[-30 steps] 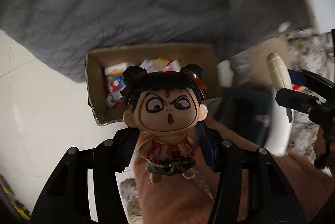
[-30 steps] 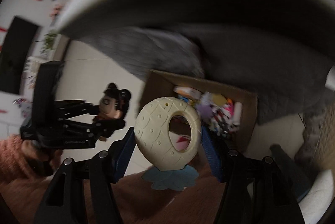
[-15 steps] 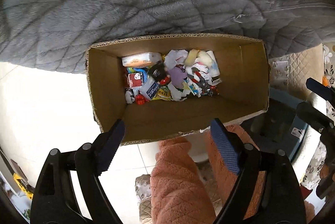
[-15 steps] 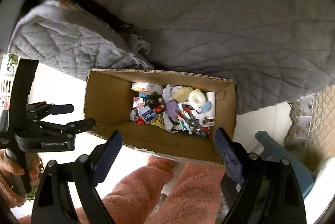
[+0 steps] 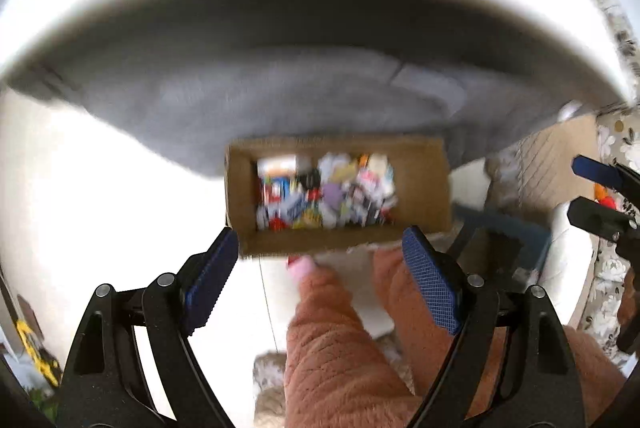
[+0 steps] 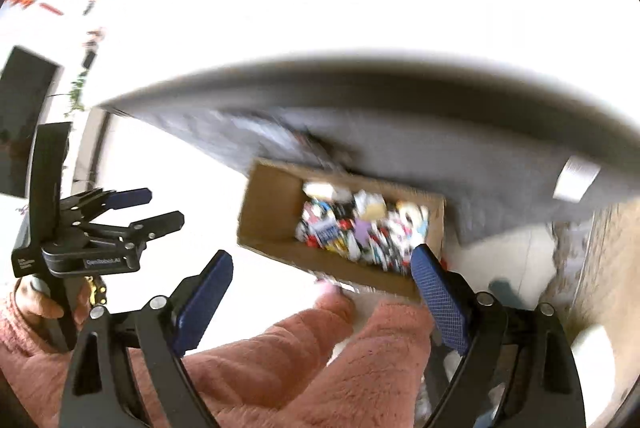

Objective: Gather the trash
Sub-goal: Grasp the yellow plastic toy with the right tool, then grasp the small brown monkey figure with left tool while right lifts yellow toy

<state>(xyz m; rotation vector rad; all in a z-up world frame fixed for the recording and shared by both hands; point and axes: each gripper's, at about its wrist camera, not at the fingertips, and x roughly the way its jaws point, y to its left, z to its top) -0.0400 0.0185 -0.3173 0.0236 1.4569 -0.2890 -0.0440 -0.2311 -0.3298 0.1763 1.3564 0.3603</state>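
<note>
Both views, blurred by motion, look down on the open brown cardboard box [image 5: 338, 193] standing on the pale tiled floor [image 5: 100, 195] against the edge of a grey quilted cover [image 5: 280, 91]. Its left and middle hold a heap of mixed colourful trash [image 5: 324, 193] (wrappers and small items, too smeared to identify singly); the right end shows bare cardboard. The left gripper [image 5: 326, 276] is spread wide and carries nothing; the right gripper [image 6: 322, 292] is likewise spread and empty. The person's legs in salmon fleece trousers [image 5: 340, 348] fill the foreground. Judged from the heap, collection is well under way; whether trash lies elsewhere cannot be told. One second earlier the left gripper pinched a black-haired doll figure and the right a cream pineapple-shaped ring; both are now gone from the fingers, presumably into the box. Half a second earlier the box lay larger and sharper in view.
</note>
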